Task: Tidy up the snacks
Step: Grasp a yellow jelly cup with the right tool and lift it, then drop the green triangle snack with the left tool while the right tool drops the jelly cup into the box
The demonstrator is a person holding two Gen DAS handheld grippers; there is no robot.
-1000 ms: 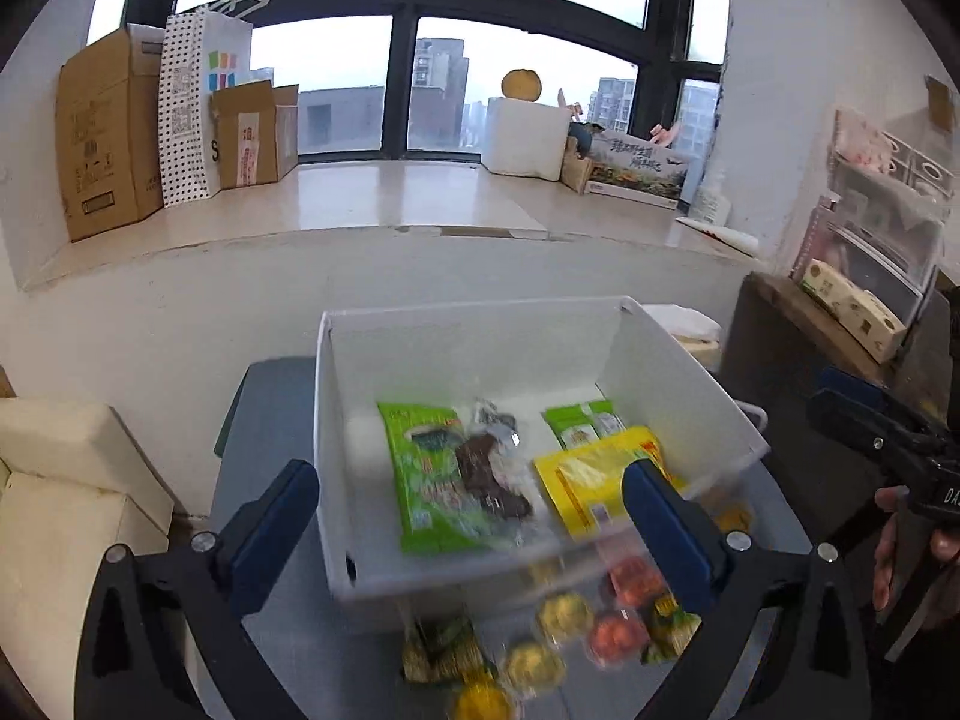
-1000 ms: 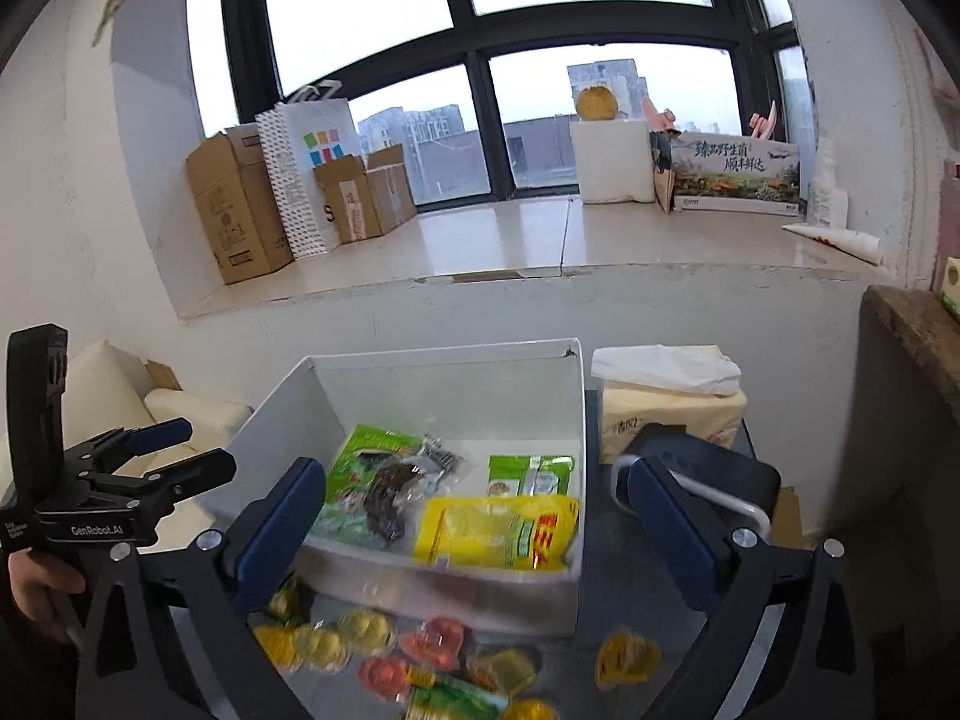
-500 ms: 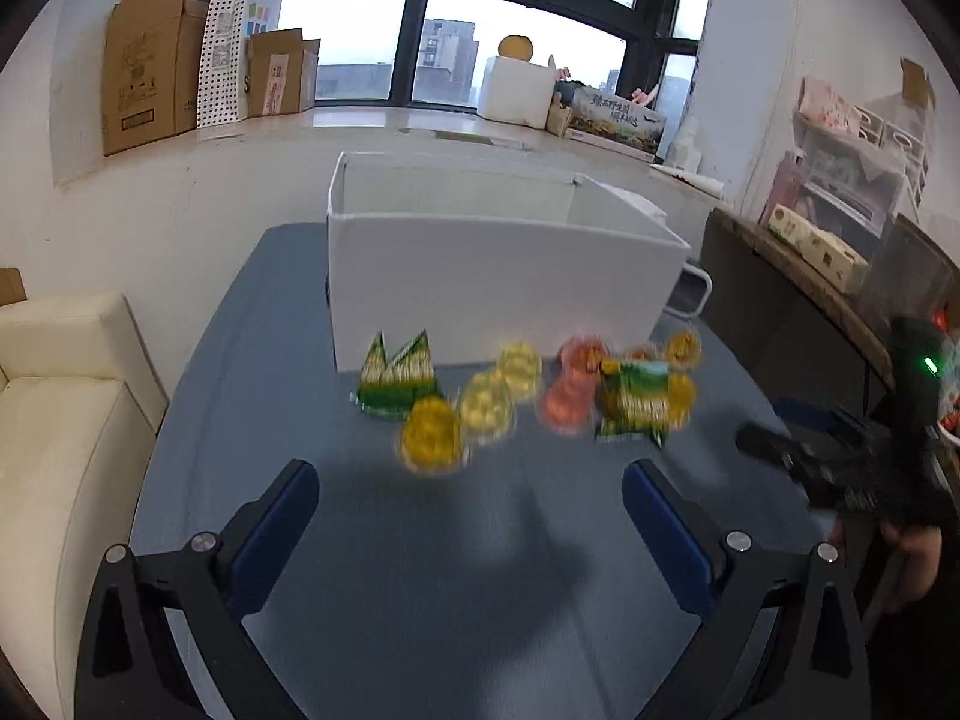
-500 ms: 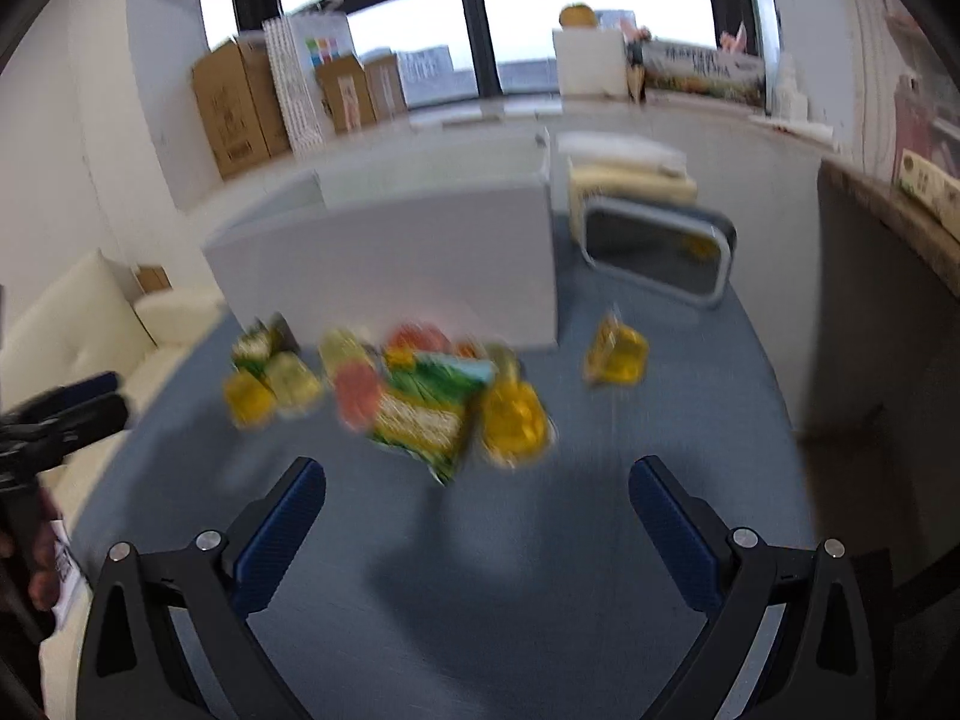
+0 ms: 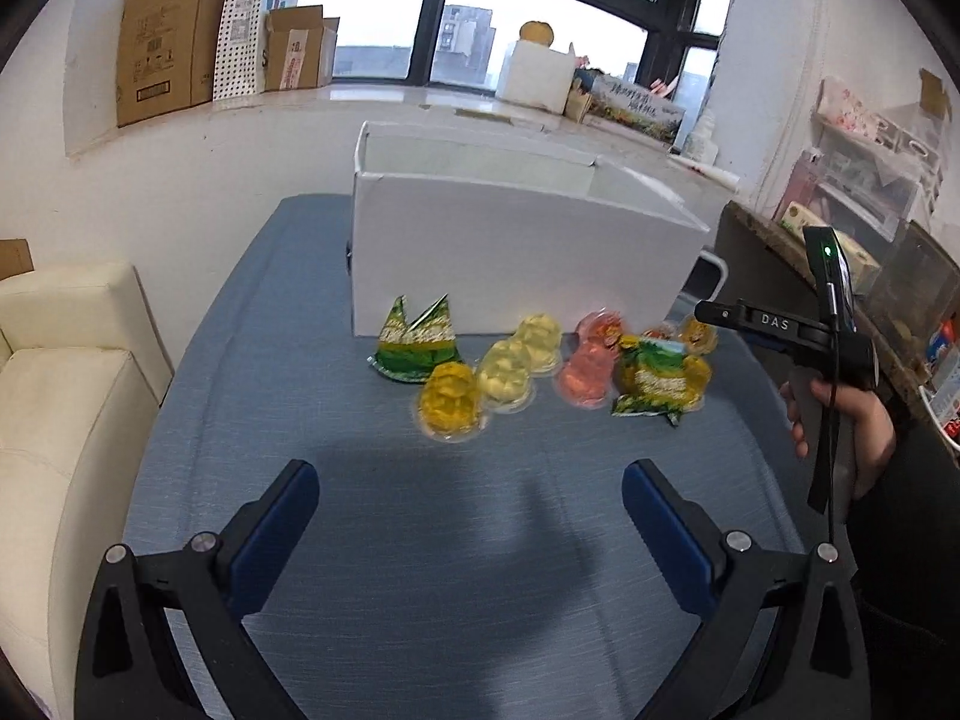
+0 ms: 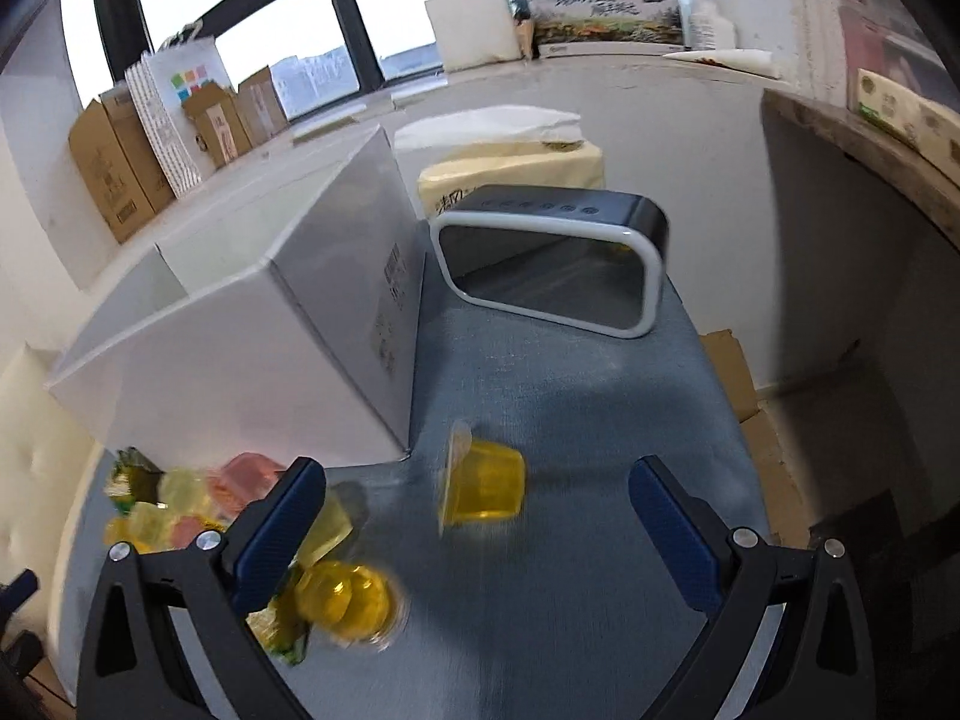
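The left tool [image 5: 471, 501] is held wide open and empty above the blue desk [image 5: 420, 570], short of a row of jelly cups [image 5: 510, 369] and green snack packets [image 5: 414, 342] that is laid along the front wall of the white box [image 5: 516, 252]. The right tool [image 6: 477, 501] is likewise spread wide with nothing gripped, and a lone orange jelly cup [image 6: 483, 483], tipped on its side, is seen between its fingers on the desk near the box corner. A dark speaker [image 6: 555, 258] is stood beside the box, and the right tool's handle is gripped by a hand [image 5: 846, 420].
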